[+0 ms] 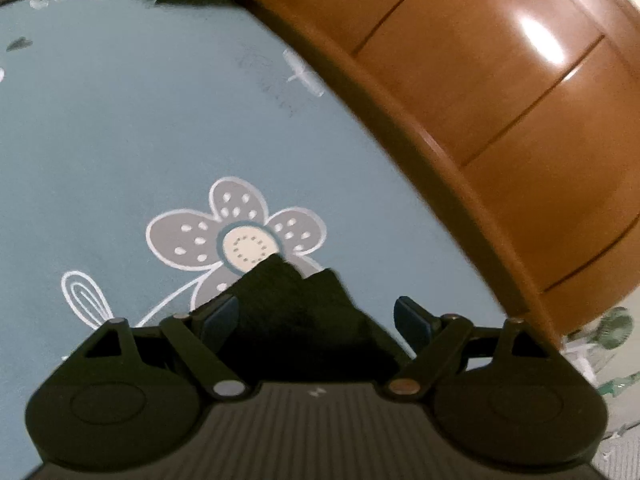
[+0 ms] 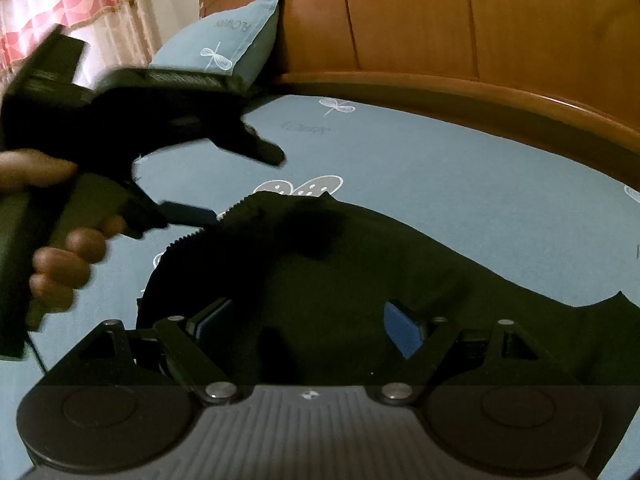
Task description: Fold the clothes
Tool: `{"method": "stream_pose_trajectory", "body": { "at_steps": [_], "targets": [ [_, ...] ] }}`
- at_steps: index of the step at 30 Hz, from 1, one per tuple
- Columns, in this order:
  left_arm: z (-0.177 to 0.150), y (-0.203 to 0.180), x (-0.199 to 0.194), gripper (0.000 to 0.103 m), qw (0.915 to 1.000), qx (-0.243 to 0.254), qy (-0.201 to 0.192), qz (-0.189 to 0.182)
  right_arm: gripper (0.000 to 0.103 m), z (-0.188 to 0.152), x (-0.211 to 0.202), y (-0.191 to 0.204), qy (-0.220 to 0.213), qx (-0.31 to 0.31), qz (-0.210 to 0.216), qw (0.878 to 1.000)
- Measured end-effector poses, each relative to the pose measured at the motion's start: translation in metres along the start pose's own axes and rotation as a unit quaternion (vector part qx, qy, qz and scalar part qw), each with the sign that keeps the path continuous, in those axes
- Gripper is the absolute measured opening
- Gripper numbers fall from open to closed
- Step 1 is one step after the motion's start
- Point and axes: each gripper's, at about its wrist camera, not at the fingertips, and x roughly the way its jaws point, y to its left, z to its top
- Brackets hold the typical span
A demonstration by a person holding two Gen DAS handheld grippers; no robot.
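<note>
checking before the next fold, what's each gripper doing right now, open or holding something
left gripper: jaws open, dark garment lies between them, not clamped.
right gripper: jaws open over the dark garment, holding nothing.

Bedroom: bed sheet (image 2: 460, 168), wooden headboard (image 2: 440, 16), pillow (image 2: 224, 40)

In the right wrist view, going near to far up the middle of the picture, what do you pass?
Right claw, open → black garment spread on the bed → flower print on the blue sheet → wooden bed rail → wooden headboard.
</note>
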Motion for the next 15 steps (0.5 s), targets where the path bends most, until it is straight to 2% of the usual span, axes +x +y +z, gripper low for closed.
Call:
{"method": "stream_pose_trajectory", "body": {
  "at_steps": [2, 5, 10, 15],
  "targets": [
    [-0.002, -0.003, -0.016, 0.085, 0.9999, 0.000, -0.010, -0.009, 0.086, 0.000, 0.000, 0.001, 0.000, 0.002, 0.001, 1.000],
    [-0.008, -0.006, -0.029, 0.085, 0.9996, -0.006, 0.003, -0.027, 0.086, 0.000, -0.001, 0.001, 0.001, 0.004, 0.001, 1.000],
    [-0.023, -0.008, -0.031, 0.085, 0.9993, 0.003, 0.036, -0.008, 0.086, 0.000, -0.001, 0.001, 0.003, 0.004, 0.003, 1.000],
    [-0.032, 0.007, -0.031, 0.085, 0.9992, -0.014, 0.036, -0.013, 0.086, -0.001, -0.002, 0.001, 0.004, 0.003, 0.003, 1.000]
  ]
}}
